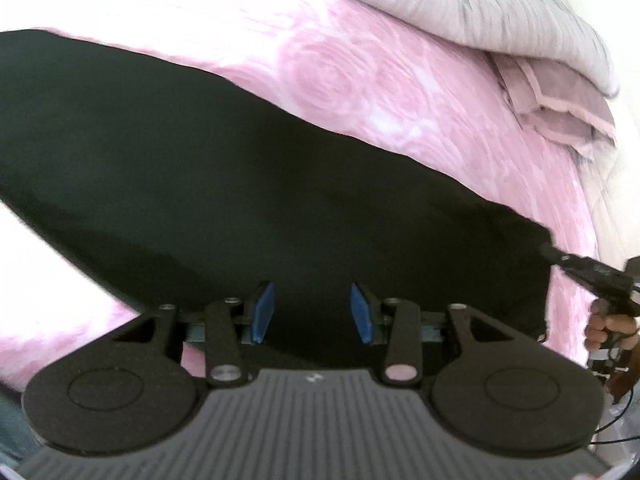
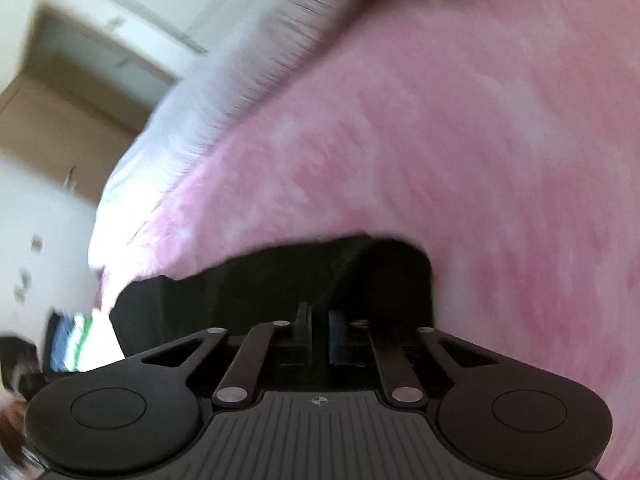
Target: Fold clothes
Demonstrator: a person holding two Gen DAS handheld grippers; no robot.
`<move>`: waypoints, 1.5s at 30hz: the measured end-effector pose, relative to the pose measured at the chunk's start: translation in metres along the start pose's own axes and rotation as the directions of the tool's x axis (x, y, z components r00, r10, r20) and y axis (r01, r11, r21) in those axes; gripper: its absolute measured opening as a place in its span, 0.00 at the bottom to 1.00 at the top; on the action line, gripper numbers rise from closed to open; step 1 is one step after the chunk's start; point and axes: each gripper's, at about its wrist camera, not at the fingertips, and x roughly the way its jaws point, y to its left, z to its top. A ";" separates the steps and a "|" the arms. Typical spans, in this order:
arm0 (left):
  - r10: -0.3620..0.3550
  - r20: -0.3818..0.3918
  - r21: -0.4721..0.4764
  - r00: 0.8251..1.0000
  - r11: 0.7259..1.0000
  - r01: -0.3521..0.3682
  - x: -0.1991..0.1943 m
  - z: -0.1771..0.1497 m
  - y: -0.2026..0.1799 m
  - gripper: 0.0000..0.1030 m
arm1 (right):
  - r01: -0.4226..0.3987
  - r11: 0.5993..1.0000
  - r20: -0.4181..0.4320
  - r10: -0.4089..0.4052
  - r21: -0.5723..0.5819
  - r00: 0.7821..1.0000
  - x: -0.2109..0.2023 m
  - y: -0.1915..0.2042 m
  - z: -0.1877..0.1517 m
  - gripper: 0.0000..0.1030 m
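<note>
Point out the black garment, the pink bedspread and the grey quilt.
black garment [image 1: 200, 168], left wrist view, middle of the cloth
pink bedspread [image 1: 360, 88], left wrist view, rose pattern
grey quilt [image 1: 480, 4], left wrist view, folded top

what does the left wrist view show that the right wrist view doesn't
Left wrist only: the grey quilt's folded corner, the black garment spread wide, the open left tool, and the right tool at the garment's far corner, seen from outside.
Right wrist only: a cupboard and the right tool closed at the garment's edge.
Both: the black garment and the pink bedspread.
</note>
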 end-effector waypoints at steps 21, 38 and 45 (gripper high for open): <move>0.183 0.047 -0.298 0.982 0.941 -0.161 -0.077 -0.077 0.103 0.35 | 0.277 0.930 -0.083 -0.265 0.240 0.961 -0.115 -0.014 -0.103 0.46; 0.498 -0.045 -0.716 0.866 0.588 -0.375 -0.181 -0.114 0.336 0.39 | 0.386 0.855 -0.105 -0.374 0.346 0.922 -0.124 0.031 -0.166 0.46; 0.480 -0.092 -0.700 0.872 0.592 -0.399 -0.160 -0.084 0.387 0.40 | 0.434 0.796 -0.058 -0.454 0.422 0.889 -0.124 0.044 -0.184 0.46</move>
